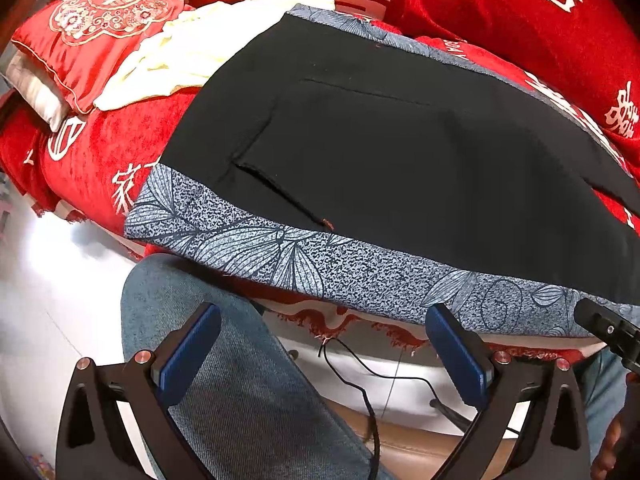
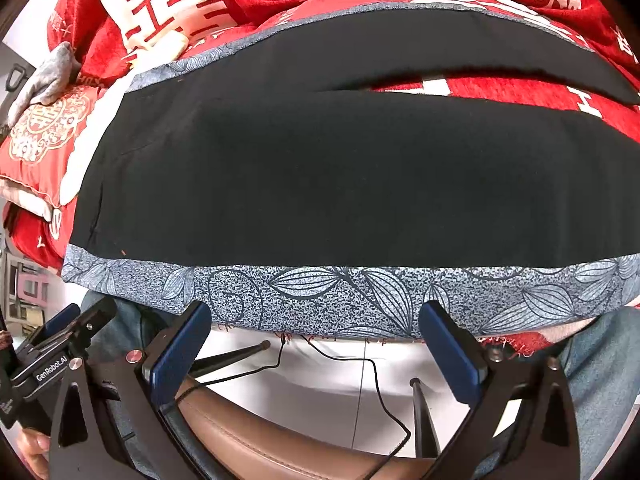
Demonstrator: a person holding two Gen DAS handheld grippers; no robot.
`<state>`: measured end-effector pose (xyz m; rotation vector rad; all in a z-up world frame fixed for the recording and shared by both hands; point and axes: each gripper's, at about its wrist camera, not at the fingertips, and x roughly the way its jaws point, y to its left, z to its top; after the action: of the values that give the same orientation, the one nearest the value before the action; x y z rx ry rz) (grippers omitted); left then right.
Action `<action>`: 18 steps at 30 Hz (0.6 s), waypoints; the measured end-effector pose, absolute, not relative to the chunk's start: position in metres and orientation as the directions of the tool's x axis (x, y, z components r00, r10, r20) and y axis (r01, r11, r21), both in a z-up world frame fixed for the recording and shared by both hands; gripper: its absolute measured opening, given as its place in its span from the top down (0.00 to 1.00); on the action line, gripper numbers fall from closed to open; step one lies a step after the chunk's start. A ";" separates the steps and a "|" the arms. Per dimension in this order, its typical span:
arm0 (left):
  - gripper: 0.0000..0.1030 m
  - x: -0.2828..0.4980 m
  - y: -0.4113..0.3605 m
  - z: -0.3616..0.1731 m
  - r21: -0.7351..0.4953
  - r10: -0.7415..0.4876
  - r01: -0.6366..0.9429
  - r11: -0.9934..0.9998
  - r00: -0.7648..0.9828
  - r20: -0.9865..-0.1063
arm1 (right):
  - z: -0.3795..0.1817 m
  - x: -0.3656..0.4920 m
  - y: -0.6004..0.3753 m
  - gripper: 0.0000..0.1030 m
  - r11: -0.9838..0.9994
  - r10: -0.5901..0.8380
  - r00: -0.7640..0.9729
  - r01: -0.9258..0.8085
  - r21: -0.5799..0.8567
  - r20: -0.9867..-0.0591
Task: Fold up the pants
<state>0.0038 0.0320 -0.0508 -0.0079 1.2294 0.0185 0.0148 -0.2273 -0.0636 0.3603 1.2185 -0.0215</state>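
Black fabric pants (image 1: 400, 168) lie spread flat on a blue-grey leaf-patterned cloth (image 1: 360, 276), which covers the near part of a red plush bedspread with white characters (image 1: 92, 168). In the right wrist view the two legs (image 2: 320, 184) run off to the right, parted by a narrow gap that shows red bedding; the waist end lies to the left. A pocket slit and seam show on the pants in the left wrist view.

Left gripper (image 1: 324, 344) — blue-padded fingers spread wide, nothing between them, held below the cloth's near edge and clear of the pants. Right gripper (image 2: 316, 344) — same, fingers wide apart, empty, just short of the patterned cloth's hem.

Under the left gripper, a leg in blue denim jeans (image 1: 240, 380). A thin black cable (image 2: 360, 364) trails over the white floor (image 1: 60, 288); brown leather seat (image 2: 256, 436) at the bottom.

Far left on the bed: a red embroidered satin cushion (image 1: 92, 28), a pale yellow crumpled garment (image 1: 188, 52) touching the pants' far corner, a grey cloth (image 2: 44, 76) on top.
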 end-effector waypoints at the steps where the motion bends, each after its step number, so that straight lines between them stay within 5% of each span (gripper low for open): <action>1: 0.00 0.004 0.032 -0.051 0.002 0.008 -0.018 1.000 0.333 -0.943 | -0.064 0.014 -0.227 0.00 0.943 0.175 0.354 0.209 0.260 -0.919; 11: 0.00 0.005 0.036 -0.054 -0.032 -0.024 -0.020 0.999 0.332 -0.943 | -0.066 0.014 -0.229 0.00 0.918 0.254 0.384 0.193 0.346 -0.888; 18: 0.00 0.011 0.054 -0.059 -0.212 -0.202 0.007 0.977 0.338 -0.919 | -0.074 0.012 -0.241 0.00 0.728 0.613 0.392 0.056 0.683 -0.686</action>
<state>0.0111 0.0539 -0.0592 -0.1824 1.2199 -0.1371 0.0119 -0.2406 -0.0739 0.6969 1.1301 0.3923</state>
